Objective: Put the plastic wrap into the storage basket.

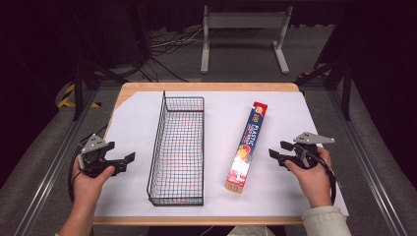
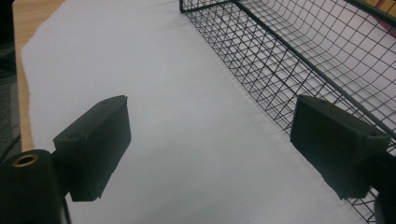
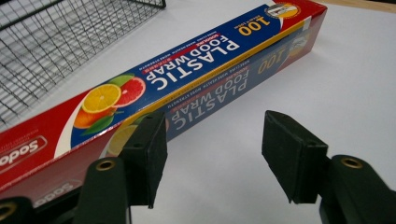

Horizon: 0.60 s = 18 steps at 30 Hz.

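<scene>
1. The plastic wrap box (image 1: 247, 146) lies flat on the white sheet (image 1: 135, 118), right of centre, its long axis running away from the person, its near end close to the sheet's front edge.
2. The right gripper (image 1: 279, 152) sits just right of the box's near half, jaws apart with nothing between them; in the right gripper view the box (image 3: 187, 79) lies just beyond the left jaw, with bare sheet under the gap.
3. The wire basket (image 1: 178, 150) stands left of the box with a strip of open sheet between them; its long sides run parallel to the box.
4. The left gripper (image 1: 123, 162) hovers just left of the basket, jaws wide and empty; the basket's mesh wall (image 2: 299, 65) runs beside its right jaw.
5. The sheet covers most of the wooden table (image 1: 206, 87); grey floor and a metal stand (image 1: 244, 37) lie beyond.
</scene>
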Each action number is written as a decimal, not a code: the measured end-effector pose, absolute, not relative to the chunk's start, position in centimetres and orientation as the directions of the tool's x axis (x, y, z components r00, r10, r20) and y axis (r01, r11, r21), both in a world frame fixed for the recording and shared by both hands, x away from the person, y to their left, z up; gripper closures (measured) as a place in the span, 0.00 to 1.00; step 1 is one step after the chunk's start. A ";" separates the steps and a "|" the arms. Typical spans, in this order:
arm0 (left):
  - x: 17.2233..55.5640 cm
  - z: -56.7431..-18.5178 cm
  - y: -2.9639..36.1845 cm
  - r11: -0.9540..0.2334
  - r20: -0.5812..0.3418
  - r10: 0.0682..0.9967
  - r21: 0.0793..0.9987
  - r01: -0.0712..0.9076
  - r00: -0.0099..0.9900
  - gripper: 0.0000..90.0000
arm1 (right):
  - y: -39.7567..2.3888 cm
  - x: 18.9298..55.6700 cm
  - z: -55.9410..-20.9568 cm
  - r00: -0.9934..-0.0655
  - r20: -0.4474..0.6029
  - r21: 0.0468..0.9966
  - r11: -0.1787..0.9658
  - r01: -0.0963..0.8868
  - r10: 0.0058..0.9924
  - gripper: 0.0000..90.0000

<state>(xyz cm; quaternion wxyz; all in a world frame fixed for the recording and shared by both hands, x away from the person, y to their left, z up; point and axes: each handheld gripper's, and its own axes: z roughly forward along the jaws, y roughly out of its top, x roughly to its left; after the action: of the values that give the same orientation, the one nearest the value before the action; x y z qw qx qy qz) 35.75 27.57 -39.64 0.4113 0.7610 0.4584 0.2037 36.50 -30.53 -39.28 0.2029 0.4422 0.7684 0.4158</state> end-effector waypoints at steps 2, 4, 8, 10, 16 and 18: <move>35.6 -39.6 27.5 -0.245 -0.071 0.862 0.809 0.535 0.502 0.14 | -30.2 36.5 -39.0 -0.561 0.065 0.823 0.273 0.497 0.826 0.48; 35.5 -39.6 27.1 -0.253 -0.073 0.856 0.804 0.538 0.512 0.14 | -29.8 36.6 -38.6 -0.585 0.089 0.822 0.272 0.500 0.806 0.48; 35.2 -39.6 26.6 -0.271 -0.068 0.847 0.798 0.538 0.527 0.14 | -28.4 36.5 -37.5 -0.609 0.053 0.826 0.307 0.472 0.792 0.45; 35.1 -39.5 26.6 -0.270 -0.071 0.846 0.798 0.539 0.528 0.14 | -28.1 36.5 -37.2 -0.612 0.064 0.823 0.305 0.479 0.788 0.45; 35.0 -39.4 27.0 -0.263 -0.078 0.849 0.795 0.546 0.523 0.14 | -25.7 36.3 -36.0 -0.670 0.087 0.825 0.324 0.463 0.737 0.50; 35.0 -39.4 27.1 -0.261 -0.078 0.851 0.795 0.548 0.519 0.14 | -24.7 36.3 -35.6 -0.685 0.079 0.818 0.346 0.460 0.725 0.50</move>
<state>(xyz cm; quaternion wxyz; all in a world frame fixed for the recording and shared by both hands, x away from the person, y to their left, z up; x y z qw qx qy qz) 35.03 27.05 -39.36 0.4049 0.7716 0.4534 0.1873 36.30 -24.71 -35.60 0.1508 0.3673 0.8063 0.4384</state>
